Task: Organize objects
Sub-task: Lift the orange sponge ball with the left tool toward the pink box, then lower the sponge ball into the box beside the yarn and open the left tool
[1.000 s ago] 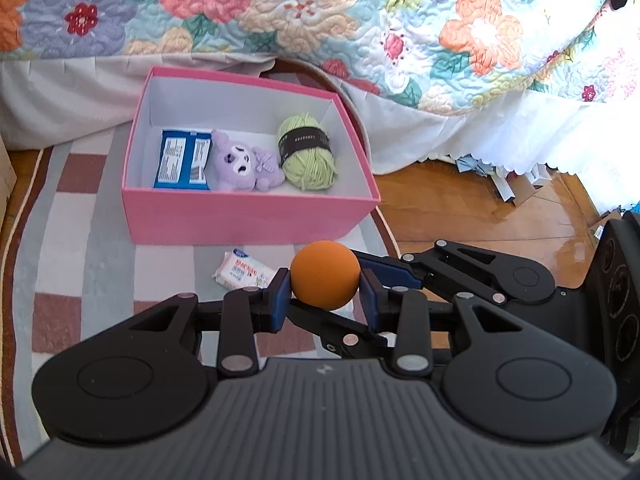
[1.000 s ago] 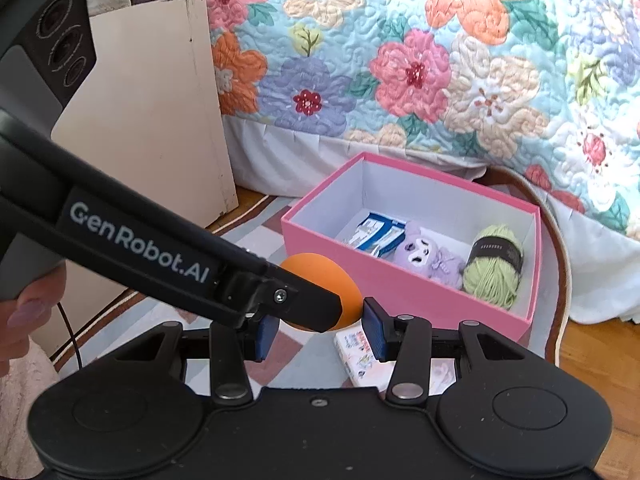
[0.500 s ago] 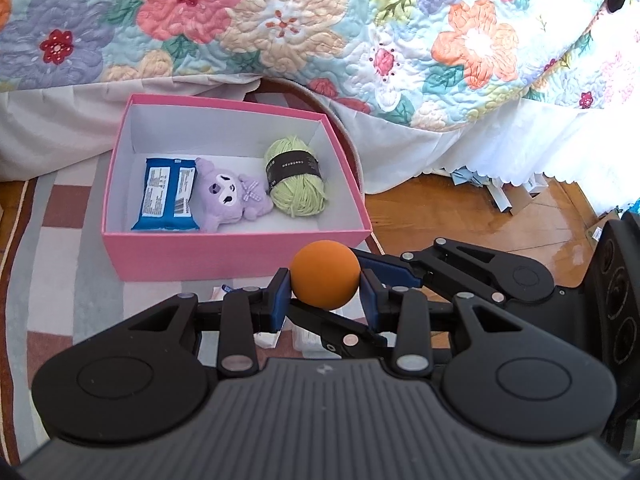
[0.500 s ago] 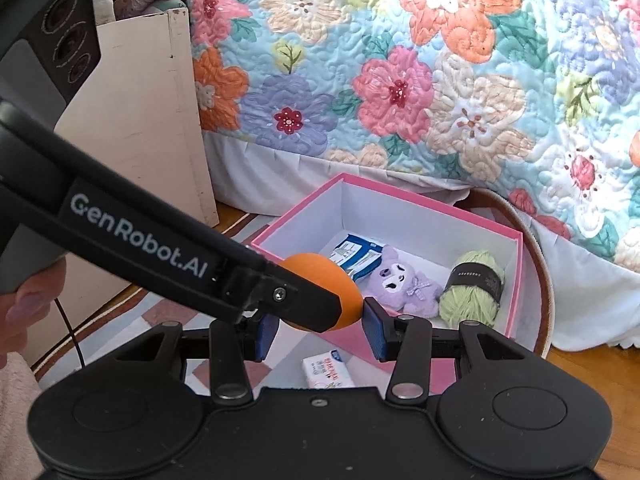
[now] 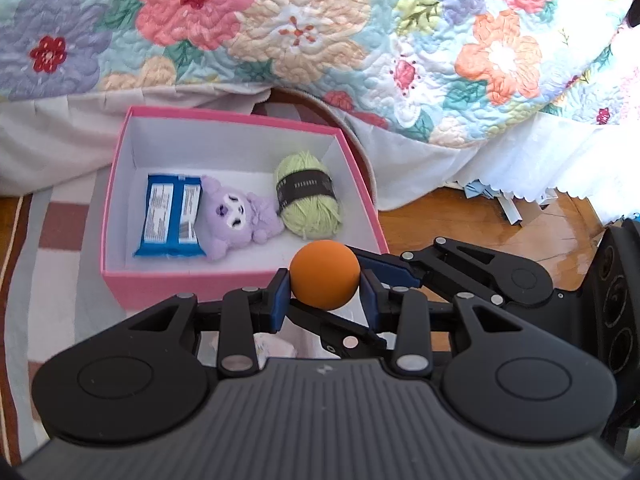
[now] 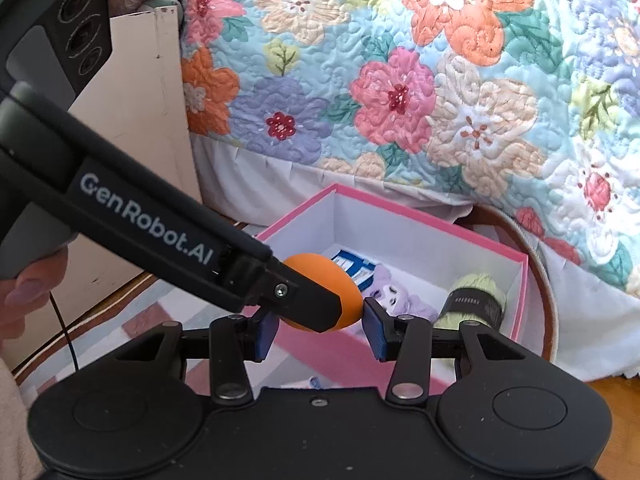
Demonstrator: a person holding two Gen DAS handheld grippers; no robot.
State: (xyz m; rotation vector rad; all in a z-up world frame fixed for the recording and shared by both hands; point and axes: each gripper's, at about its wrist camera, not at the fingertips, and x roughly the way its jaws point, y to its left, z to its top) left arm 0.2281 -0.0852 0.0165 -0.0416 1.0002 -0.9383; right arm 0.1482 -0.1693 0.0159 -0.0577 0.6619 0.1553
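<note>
My left gripper [image 5: 324,292] is shut on an orange ball [image 5: 324,274], just above the near wall of a pink box [image 5: 240,120]. The right gripper's fingers [image 5: 400,272] come in from the right and straddle the same ball. In the right wrist view the ball [image 6: 316,280] fills the gap of my right gripper [image 6: 320,320]. Its right pad lies against the ball, and the left gripper's finger covers the other pad. Inside the box lie a blue packet [image 5: 172,216], a purple plush toy [image 5: 236,216] and green yarn [image 5: 308,204].
The box stands on a striped rug [image 5: 52,280] against a bed with a floral quilt [image 5: 320,40]. A white packet [image 5: 272,344] lies on the rug under the grippers. Wooden floor [image 5: 500,232] is to the right. A pale cabinet [image 6: 140,120] stands left of the bed.
Both grippers have moved together toward the pink box with the ball between them. The box now looks larger and nearer, and the white packet has slipped under the grippers.
</note>
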